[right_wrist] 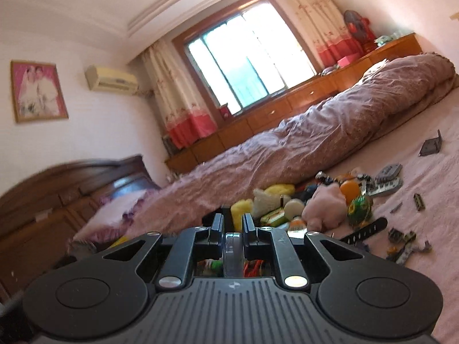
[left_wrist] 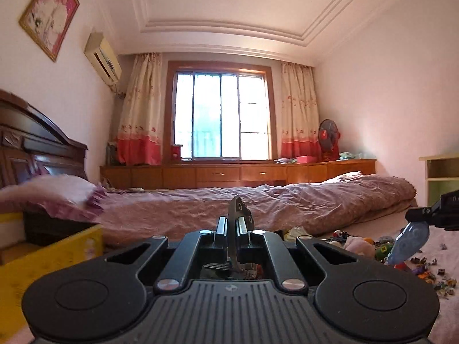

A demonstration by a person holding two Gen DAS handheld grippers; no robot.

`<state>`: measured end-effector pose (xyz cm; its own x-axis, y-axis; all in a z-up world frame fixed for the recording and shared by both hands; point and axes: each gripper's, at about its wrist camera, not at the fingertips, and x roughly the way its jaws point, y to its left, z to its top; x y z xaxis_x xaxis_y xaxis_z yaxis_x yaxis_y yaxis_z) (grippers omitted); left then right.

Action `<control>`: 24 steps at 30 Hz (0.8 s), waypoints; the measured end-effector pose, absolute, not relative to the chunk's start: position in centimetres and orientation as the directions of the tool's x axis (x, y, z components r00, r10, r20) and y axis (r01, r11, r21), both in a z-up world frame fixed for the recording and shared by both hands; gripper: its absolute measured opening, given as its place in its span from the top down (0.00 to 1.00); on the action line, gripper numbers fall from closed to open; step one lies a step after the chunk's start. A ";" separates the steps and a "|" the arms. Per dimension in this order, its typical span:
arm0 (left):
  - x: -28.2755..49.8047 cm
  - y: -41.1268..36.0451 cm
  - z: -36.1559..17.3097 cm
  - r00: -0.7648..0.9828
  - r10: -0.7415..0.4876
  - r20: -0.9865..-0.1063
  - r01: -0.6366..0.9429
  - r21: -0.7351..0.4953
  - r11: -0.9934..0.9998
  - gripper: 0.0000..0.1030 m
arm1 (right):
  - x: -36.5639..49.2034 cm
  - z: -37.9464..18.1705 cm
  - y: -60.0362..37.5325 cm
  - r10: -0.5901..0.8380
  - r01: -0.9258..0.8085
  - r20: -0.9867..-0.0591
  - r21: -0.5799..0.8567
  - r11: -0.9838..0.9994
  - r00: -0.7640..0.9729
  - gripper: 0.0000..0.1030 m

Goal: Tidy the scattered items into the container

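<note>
The left claw (left_wrist: 233, 225) is closed on a thin dark grey flat plastic piece with round holes (left_wrist: 239, 210), which stands upright on edge between its fingers and rises above their tips. Just to its left sits the yellow cardboard box (left_wrist: 51, 255), its open top near the claw's level, in front of the dark wooden headboard (left_wrist: 34, 143). The right claw (right_wrist: 233, 223) is pinched on a translucent blue-grey teardrop-shaped plastic piece (left_wrist: 410, 240); in the left wrist view this piece hangs down from the fingers at the right edge, held above the pink fuzzy bedspread (right_wrist: 416, 177). In the right wrist view only its clear edge shows between the nearly closed fingers. Scattered on the bedspread beside the rumpled mauve quilt (right_wrist: 330, 123) lie a pink plush toy (right_wrist: 324, 205), an orange ball (right_wrist: 350, 188), a green round toy (right_wrist: 360, 206), a black toothed strap (right_wrist: 364, 229) and many small building-block pieces (left_wrist: 430, 275).
</note>
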<state>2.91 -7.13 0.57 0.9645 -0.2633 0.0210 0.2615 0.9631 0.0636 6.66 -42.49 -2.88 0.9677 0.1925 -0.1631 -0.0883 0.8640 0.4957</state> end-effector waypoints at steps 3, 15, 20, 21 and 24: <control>-0.1 -4.3 2.4 0.982 -0.179 0.053 0.176 0.052 0.983 0.94 | 6.2 -2.7 -40.2 0.238 -0.114 -0.194 0.497 0.860 0.952 0.86; -5.1 10.0 10.2 0.945 0.326 0.037 -0.328 0.082 0.941 0.94 | 12.3 6.5 -19.9 0.664 -0.606 -0.087 0.335 0.721 0.742 0.86; -2.6 14.4 16.5 0.843 0.534 0.061 -0.527 0.286 0.800 0.76 | 17.4 15.5 -7.7 0.653 -0.621 0.048 0.369 0.692 0.756 0.62; -1.8 15.3 17.2 0.818 0.575 0.029 -0.554 0.311 0.772 0.45 | 18.2 16.4 -5.0 0.620 -0.592 0.038 0.350 0.726 0.784 0.15; -2.4 16.9 18.4 0.817 0.576 -0.018 -0.557 0.231 0.798 0.17 | 18.0 15.8 -0.8 0.595 -0.578 0.028 0.276 0.768 0.803 0.04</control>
